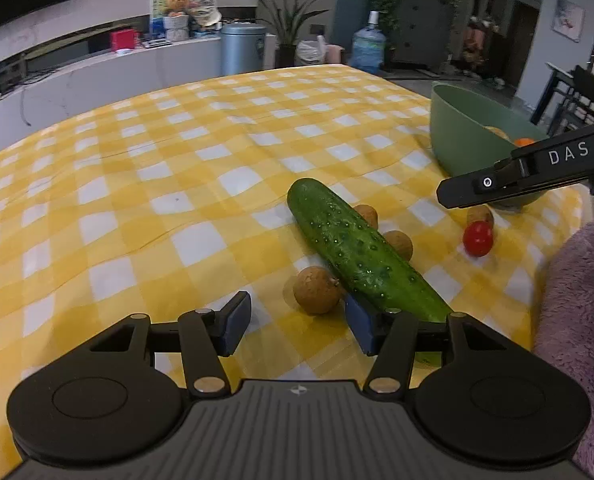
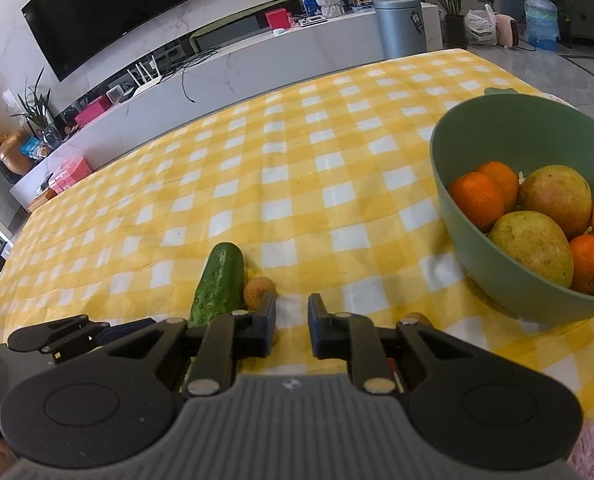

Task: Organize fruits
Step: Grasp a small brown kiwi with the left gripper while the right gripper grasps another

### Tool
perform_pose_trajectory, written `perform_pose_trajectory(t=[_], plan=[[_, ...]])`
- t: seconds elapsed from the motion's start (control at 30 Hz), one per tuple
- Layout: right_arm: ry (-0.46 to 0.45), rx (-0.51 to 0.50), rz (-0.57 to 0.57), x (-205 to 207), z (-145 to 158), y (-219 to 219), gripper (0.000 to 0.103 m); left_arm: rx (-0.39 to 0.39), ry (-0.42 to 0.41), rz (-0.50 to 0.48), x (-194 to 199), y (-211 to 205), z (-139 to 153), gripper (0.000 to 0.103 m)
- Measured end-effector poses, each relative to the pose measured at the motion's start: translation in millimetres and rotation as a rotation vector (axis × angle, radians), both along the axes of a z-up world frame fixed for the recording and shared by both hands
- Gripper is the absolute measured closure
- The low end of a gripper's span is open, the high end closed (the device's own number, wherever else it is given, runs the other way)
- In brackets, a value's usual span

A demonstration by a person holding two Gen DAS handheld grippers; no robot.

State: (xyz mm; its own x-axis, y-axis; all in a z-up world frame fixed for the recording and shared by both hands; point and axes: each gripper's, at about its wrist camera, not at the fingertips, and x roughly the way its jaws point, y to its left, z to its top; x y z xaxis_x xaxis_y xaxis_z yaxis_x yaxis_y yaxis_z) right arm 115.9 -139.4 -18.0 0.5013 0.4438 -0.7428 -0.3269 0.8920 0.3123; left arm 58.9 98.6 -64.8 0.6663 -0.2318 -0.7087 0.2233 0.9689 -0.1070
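Note:
A green cucumber (image 1: 357, 248) lies on the yellow checked tablecloth (image 1: 157, 184), with small brown longans beside it: one (image 1: 317, 290) just ahead of my left gripper (image 1: 297, 322), which is open and empty. A cherry tomato (image 1: 477, 239) and another longan (image 1: 480, 214) lie to the right, under my right gripper's finger (image 1: 497, 184). In the right wrist view my right gripper (image 2: 293, 330) is open and empty above the cloth, the cucumber (image 2: 219, 284) and a longan (image 2: 259, 291) to its left. The green bowl (image 2: 477, 128) holds oranges and two yellow-green fruits.
The table's right edge is close to the bowl (image 1: 457, 136). A pink fuzzy sleeve (image 1: 577, 312) is at the right. Beyond the table stand a white cabinet (image 2: 257, 64), a grey bin (image 2: 401, 26) and a water jug (image 2: 541, 20).

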Motion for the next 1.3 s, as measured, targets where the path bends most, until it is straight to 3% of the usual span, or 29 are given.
perform_pose_trajectory(t=[0.37, 0.43, 0.47, 0.6, 0.67, 0.87, 1.07, 1.3], plan=[[-0.005, -0.007, 0.014, -2.5, -0.6, 1.7, 0.089, -0.033, -0.039, -0.155, 14.7, 11.3, -5.7, 0.040], [-0.004, -0.012, 0.012, -2.2, -0.7, 2.2, 0.089, -0.041, -0.051, -0.178, 15.4, 12.0, -7.4, 0.048], [-0.004, -0.014, 0.011, -2.3, -0.8, 2.5, 0.089, -0.032, -0.068, -0.182, 15.4, 11.7, -8.3, 0.057], [-0.005, -0.022, 0.006, -2.3, -1.5, 3.0, 0.089, -0.035, -0.094, -0.193, 18.8, 10.8, -10.7, 0.066], [-0.003, -0.023, 0.003, -1.8, -1.7, 2.7, 0.089, -0.043, -0.090, -0.177, 18.9, 12.3, -10.5, 0.073], [0.031, -0.023, 0.028, 4.7, -8.2, 7.2, 0.089, -0.007, -0.083, -0.099, 17.8, 9.4, -7.4, 0.074], [0.155, 0.050, -0.007, 29.0, -27.0, 4.9, 0.085, 0.013, -0.064, 0.027, 15.9, 8.5, -2.4, 0.074], [0.174, 0.081, -0.006, 36.8, -30.7, 10.6, 0.084, 0.000, -0.032, 0.108, 15.3, 13.8, -2.2, 0.073]])
